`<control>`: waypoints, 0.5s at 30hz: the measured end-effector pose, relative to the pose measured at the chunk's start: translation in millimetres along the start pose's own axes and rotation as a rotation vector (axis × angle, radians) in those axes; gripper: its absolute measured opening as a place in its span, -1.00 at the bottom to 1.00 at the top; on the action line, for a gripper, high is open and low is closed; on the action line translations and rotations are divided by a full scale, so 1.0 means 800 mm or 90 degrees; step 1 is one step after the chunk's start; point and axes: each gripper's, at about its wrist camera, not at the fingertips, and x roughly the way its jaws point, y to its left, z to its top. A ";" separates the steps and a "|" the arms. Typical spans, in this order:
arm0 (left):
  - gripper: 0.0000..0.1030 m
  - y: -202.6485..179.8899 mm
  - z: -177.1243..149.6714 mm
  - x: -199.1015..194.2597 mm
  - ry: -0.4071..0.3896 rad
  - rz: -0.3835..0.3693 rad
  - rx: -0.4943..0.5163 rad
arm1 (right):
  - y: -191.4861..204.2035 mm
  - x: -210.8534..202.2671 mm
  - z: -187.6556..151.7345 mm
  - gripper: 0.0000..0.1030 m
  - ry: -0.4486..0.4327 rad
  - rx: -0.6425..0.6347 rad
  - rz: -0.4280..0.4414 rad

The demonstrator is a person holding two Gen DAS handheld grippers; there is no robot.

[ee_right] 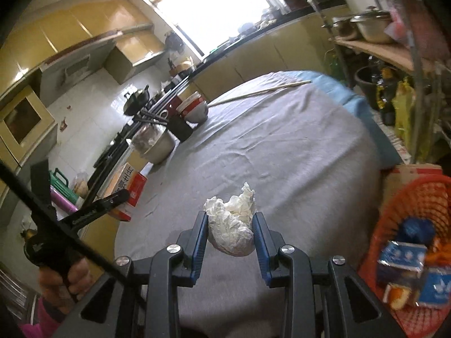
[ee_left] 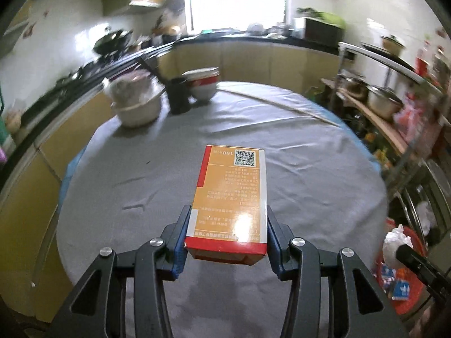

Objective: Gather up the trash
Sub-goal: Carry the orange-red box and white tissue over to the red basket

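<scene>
- Carton (ee_left: 229,197) — an orange and red box with a QR code on its top face — sits clamped between the blue pads of the left gripper (ee_left: 227,233), held by its near end and lifted clear of the grey tablecloth (ee_left: 141,169).
- Tissue (ee_right: 232,225), a crumpled white wad, is pinched in the right gripper (ee_right: 231,233); both jaws press against its sides and it too hangs above the cloth, over the near part of the table.
- Basket (ee_right: 406,197), red plastic mesh, stands off the table's near right edge; in the right wrist view it already holds small blue cartons (ee_right: 403,256) and something orange, too blurred to name.
- Step in hand, as I judge it: both pieces of trash are picked up and the carry to the basket is underway — neither is over it yet.
- Next move calls for swinging each load rightward past the table edge until it hangs above the basket's mouth, then parting the jaws. The tissue is nearer the basket and looks the easier drop; the long carton, gripped at one end, may tip as it is released, so it should go in low and well inside the rim.
- Far left on the table stand a covered pot (ee_left: 135,104), a dark utensil holder (ee_left: 177,95) and stacked bowls (ee_left: 204,83); a long stick (ee_left: 279,104) lies across the far side. None appears to block the route.
</scene>
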 end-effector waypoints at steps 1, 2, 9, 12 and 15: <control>-0.05 -0.012 0.000 -0.007 -0.006 -0.007 0.014 | -0.003 -0.012 -0.003 -0.34 -0.008 0.004 -0.001; -0.05 -0.024 -0.001 -0.013 -0.011 -0.012 0.028 | -0.006 -0.025 -0.005 -0.34 -0.019 0.005 -0.005; -0.05 -0.118 0.001 -0.054 -0.032 -0.075 0.105 | -0.036 -0.135 -0.013 -0.34 -0.101 0.030 -0.058; -0.05 -0.158 0.001 -0.068 -0.035 -0.101 0.139 | -0.048 -0.188 -0.015 -0.34 -0.139 0.044 -0.086; -0.05 -0.196 0.001 -0.080 -0.030 -0.135 0.163 | -0.059 -0.242 -0.018 -0.34 -0.181 0.061 -0.120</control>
